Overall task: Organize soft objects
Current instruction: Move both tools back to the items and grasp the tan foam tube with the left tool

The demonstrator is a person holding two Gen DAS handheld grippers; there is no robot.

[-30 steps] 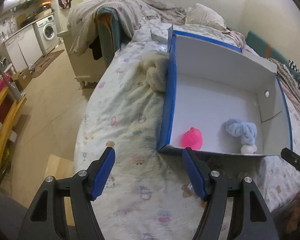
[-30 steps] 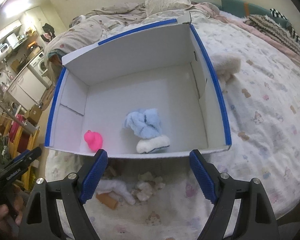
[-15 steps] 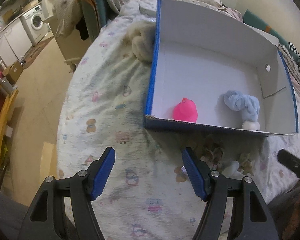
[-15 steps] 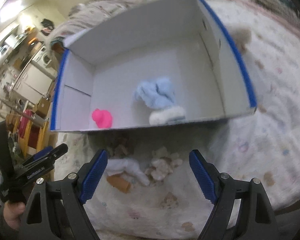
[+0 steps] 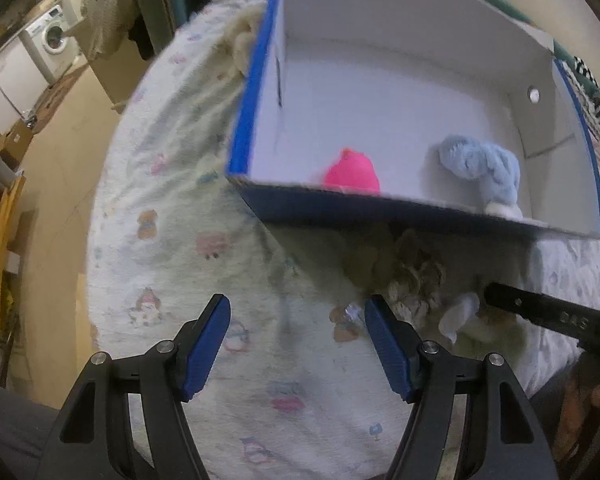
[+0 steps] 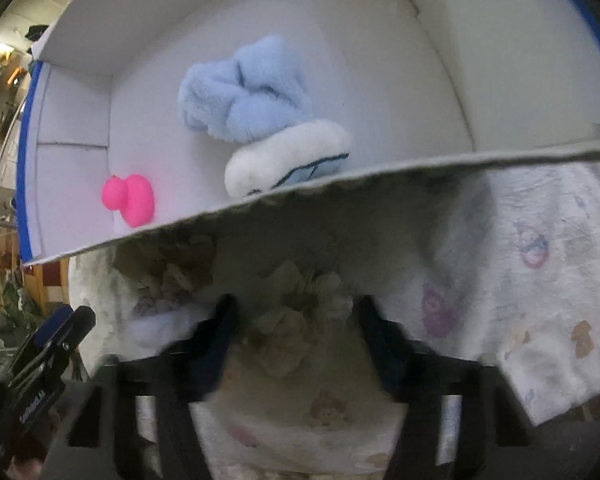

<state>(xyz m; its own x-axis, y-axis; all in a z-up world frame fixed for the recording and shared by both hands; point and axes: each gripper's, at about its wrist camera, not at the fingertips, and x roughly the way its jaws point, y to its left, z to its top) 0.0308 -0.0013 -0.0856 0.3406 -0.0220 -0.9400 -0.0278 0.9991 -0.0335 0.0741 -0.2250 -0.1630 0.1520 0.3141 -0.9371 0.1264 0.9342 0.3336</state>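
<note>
A white cardboard box with blue edges (image 5: 256,92) (image 6: 380,172) sits on the bed. Inside lie a pink plush (image 5: 352,172) (image 6: 130,198) and a light blue and white plush (image 5: 484,168) (image 6: 260,108). Just in front of the box's near wall lies a heap of small beige and white plush toys (image 5: 416,280) (image 6: 296,304). My right gripper (image 6: 294,320) is open, low over the bed, with its fingers on either side of the beige toy. My left gripper (image 5: 296,320) is open over the bedsheet, left of the heap.
The bed has a pale cartoon-print sheet (image 5: 172,220). A cream fluffy item (image 5: 240,40) lies by the box's far left corner. The bed edge and the floor (image 5: 56,184) are to the left, with a washing machine (image 5: 52,36) far back.
Both grippers have dropped and moved forward towards the heap in front of the box. My right gripper now straddles the beige toy. The left stays open over the sheet.
</note>
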